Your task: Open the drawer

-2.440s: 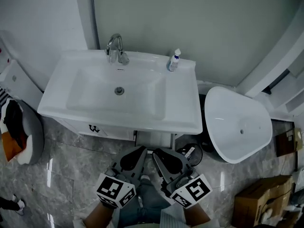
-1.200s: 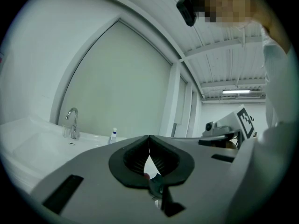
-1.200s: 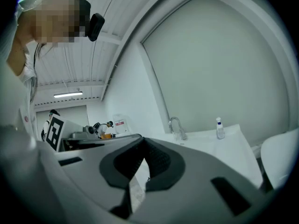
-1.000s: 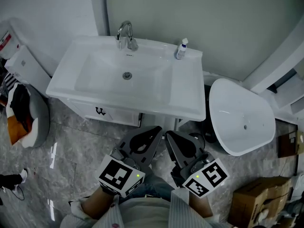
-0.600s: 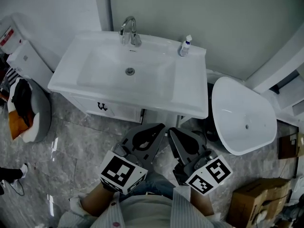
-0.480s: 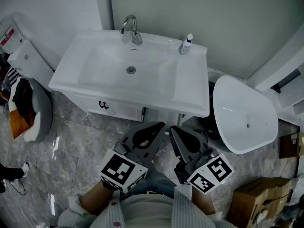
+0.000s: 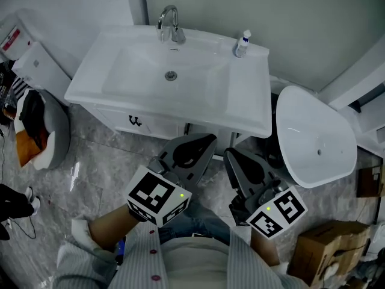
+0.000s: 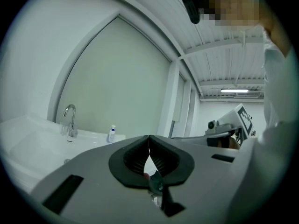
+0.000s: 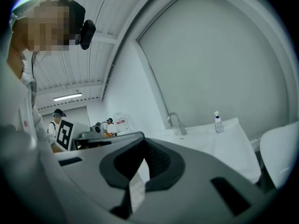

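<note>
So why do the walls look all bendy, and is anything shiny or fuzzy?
Head view: sharp and evenly lit, with glare streaks on the glossy floor. Left gripper view: the wide lens curves the wall edges and darkens the corners; the left gripper close up looks soft. Right gripper view: same curving, and the ceiling lamp is a bright streak.

Head cam: high up, aimed steeply down on sink [image 7: 249, 110], w/ left gripper [image 7: 209, 139] & right gripper [image 7: 231, 155] low in frame. Gripper cams: each rides close behind its own jaws, facing abt level twd the back wall [image 7: 252, 5]. All 3 share faucet [image 7: 170, 23] & bottle [image 7: 242, 43]; each gripper cam also catches the other gripper.
</note>
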`<action>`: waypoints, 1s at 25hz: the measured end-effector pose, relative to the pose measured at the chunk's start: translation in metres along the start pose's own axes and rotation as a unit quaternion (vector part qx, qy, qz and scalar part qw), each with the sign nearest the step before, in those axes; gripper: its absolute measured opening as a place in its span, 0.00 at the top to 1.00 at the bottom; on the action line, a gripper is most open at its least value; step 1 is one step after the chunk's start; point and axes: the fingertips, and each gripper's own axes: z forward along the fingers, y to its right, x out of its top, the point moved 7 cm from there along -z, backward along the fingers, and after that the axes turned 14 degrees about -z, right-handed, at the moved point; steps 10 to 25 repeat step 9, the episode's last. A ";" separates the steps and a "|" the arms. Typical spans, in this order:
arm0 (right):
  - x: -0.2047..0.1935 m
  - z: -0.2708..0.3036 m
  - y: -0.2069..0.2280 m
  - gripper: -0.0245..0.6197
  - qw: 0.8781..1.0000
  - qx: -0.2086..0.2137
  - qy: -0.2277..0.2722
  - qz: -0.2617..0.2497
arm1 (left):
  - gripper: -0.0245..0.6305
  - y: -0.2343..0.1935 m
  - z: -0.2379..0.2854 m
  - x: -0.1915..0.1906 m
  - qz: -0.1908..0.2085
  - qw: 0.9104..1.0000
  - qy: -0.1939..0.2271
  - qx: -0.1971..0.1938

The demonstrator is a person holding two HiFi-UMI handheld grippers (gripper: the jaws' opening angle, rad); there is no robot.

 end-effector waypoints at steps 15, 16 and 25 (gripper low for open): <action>0.000 -0.006 0.008 0.95 1.000 -0.011 0.000 -0.011 | 0.94 0.001 0.008 -0.013 0.037 0.998 -0.035 -0.024; 0.000 -0.006 0.008 0.95 1.000 -0.011 0.000 -0.011 | 0.94 0.001 0.008 -0.013 0.037 0.998 -0.035 -0.024; 0.000 -0.006 0.008 0.95 1.000 -0.011 0.000 -0.011 | 0.94 0.001 0.008 -0.013 0.037 0.998 -0.035 -0.024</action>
